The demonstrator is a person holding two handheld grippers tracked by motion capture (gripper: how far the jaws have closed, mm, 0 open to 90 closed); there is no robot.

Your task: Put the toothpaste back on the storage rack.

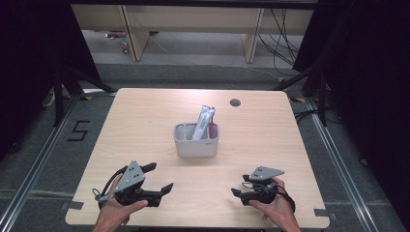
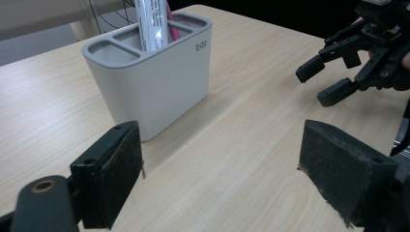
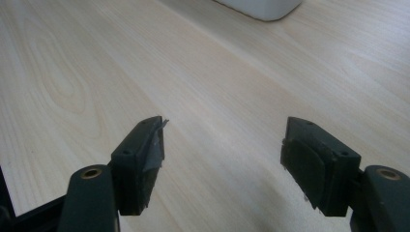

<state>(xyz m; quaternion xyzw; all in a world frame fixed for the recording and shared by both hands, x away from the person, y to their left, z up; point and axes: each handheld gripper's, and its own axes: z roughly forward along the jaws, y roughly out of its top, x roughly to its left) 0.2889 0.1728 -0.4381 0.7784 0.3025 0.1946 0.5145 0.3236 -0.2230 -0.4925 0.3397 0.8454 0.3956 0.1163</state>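
Grey holder [image 1: 196, 143] at the table's [image 1: 145, 125] centre, upright, with a white tube [image 1: 203, 123] and a pink-handled item [image 2: 173, 26] leaning in its back compartments; the front compartments look empty. The left gripper [image 1: 159, 179] lies near the table's front left, jaws wide and empty, aimed at the holder's near corner, while the right gripper [image 1: 238, 194] rests at the front right, jaws likewise wide with only bare wood between them. For a clean pick, judged from this layout, one gripper should come down over the tube's free top end and close across its flat faces, the other steadying the holder's wall so it does not tip or slide.
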